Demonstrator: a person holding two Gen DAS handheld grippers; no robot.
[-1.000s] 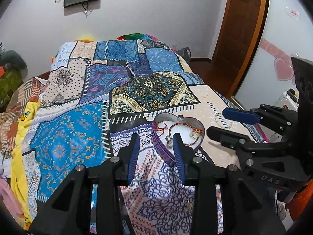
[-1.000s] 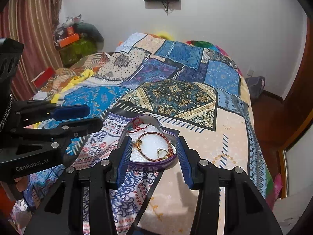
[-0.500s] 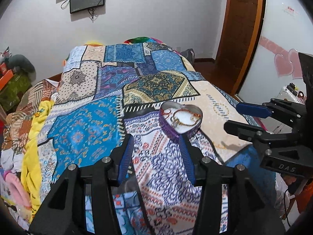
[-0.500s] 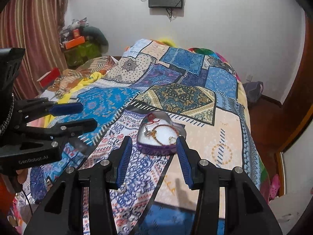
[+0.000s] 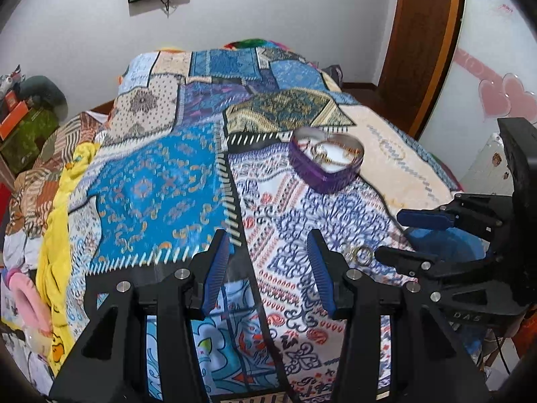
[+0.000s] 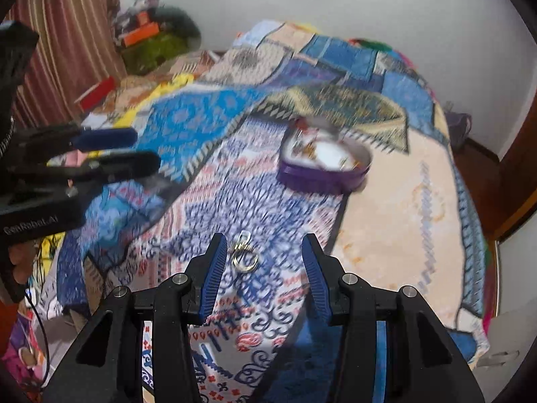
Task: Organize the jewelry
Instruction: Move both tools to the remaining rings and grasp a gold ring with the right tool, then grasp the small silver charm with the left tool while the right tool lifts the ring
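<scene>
Right wrist view: my right claw (image 6: 260, 262) hangs wide open & empty over the gold ring (image 6: 245, 258) lying loose on the quilt (image 6: 386, 235), prob. lined up to grab it for the far heart tin (image 6: 324, 163); left claw (image 5: 266, 267) open, empty too.

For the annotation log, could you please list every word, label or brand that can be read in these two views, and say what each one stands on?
"GenRobot.AI": white lettering on the black body of the left gripper, seen in the right wrist view; blurred but legible.
"DAS": faint lettering on the black body of the right gripper, seen in the left wrist view.
Small red mark on the white door: too small to read.
</scene>
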